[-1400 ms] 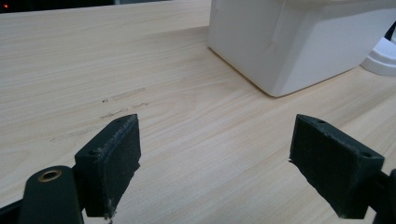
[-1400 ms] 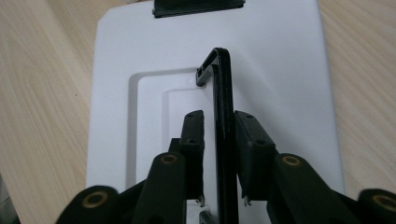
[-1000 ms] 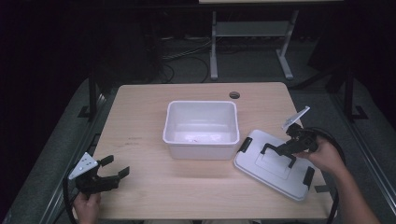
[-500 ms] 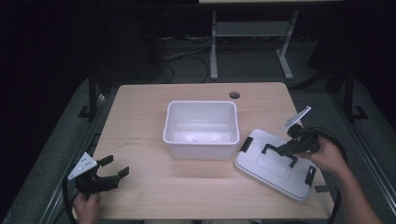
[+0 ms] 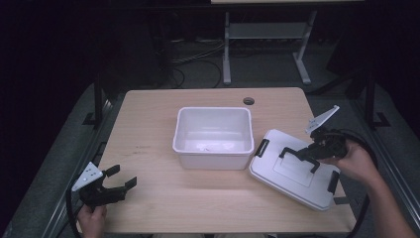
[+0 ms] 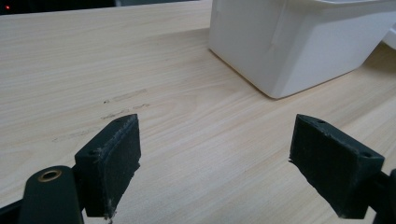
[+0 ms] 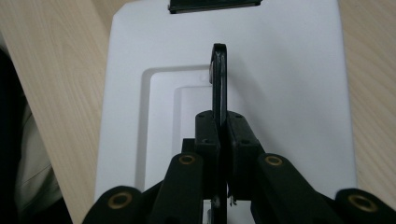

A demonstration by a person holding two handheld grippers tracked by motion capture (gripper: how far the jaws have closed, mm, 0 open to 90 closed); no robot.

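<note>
A white lid [image 5: 297, 183] with a black handle [image 5: 296, 154] and black side latches lies on the table's right part. My right gripper [image 5: 306, 154] is shut on that handle. In the right gripper view the thin handle [image 7: 218, 79] stands pinched between the gripper [image 7: 219, 126] pads, with the lid [image 7: 289, 84] below. An open white bin [image 5: 213, 110] stands mid-table, to the lid's left. My left gripper [image 5: 124, 184] rests open near the front left corner. In its own view the left gripper [image 6: 215, 168] has bare wood between the jaws and the bin [image 6: 299, 42] ahead.
The wooden table [image 5: 148, 119] has a round cable hole [image 5: 248, 101] at its far edge. Beyond it, in the dark, are a metal stand [image 5: 267, 29] and floor cables. The right gripper's cable [image 5: 364, 148] loops past the table's right edge.
My right gripper has risen a little with the handle in it, and the lid's far edge sits slightly higher. The left gripper has not moved.
</note>
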